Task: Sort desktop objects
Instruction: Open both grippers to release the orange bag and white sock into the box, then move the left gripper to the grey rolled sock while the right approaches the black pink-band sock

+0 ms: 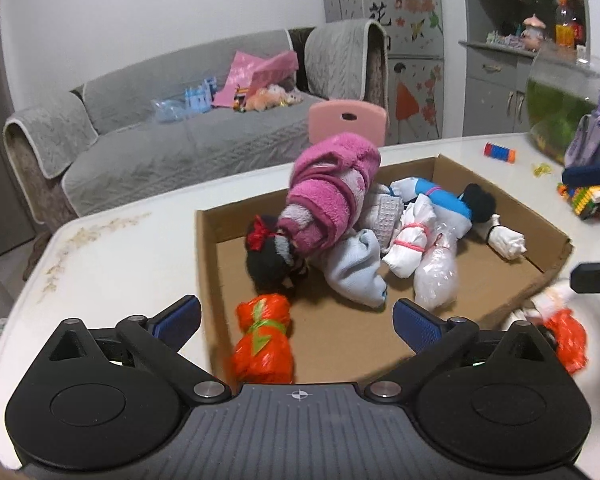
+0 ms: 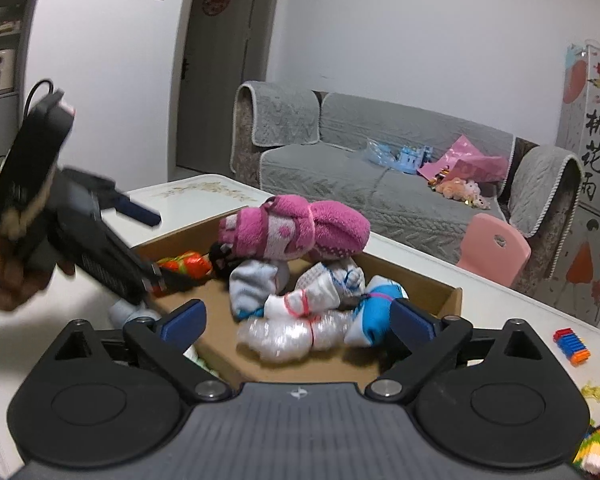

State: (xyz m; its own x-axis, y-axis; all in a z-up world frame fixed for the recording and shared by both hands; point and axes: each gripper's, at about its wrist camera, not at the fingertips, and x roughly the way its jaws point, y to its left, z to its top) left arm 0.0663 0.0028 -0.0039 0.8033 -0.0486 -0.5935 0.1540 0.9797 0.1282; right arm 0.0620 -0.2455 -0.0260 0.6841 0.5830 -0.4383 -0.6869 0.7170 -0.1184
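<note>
A shallow cardboard box [image 1: 556,250] on the white table holds rolled bundles: a pink fleece roll [image 1: 332,192], a black roll with a red bow [image 1: 268,258], a light blue sock roll [image 1: 354,270], white and clear plastic bundles [image 1: 436,276] and an orange bundle [image 1: 264,340]. My left gripper [image 1: 296,320] is open over the box's near edge, with the orange bundle lying between its fingers, not gripped. My right gripper [image 2: 298,322] is open and empty above the box [image 2: 452,300], near the clear bundle [image 2: 296,334]. The left gripper shows in the right wrist view [image 2: 152,248].
A second orange bundle [image 1: 566,336] lies outside the box at the right. Toy bricks [image 1: 584,198], an orange-blue roller [image 1: 500,153], a fish tank [image 1: 560,100] and a purple bag [image 1: 596,136] stand on the table's right. A pink chair [image 1: 346,118] and grey sofa [image 1: 188,128] are behind.
</note>
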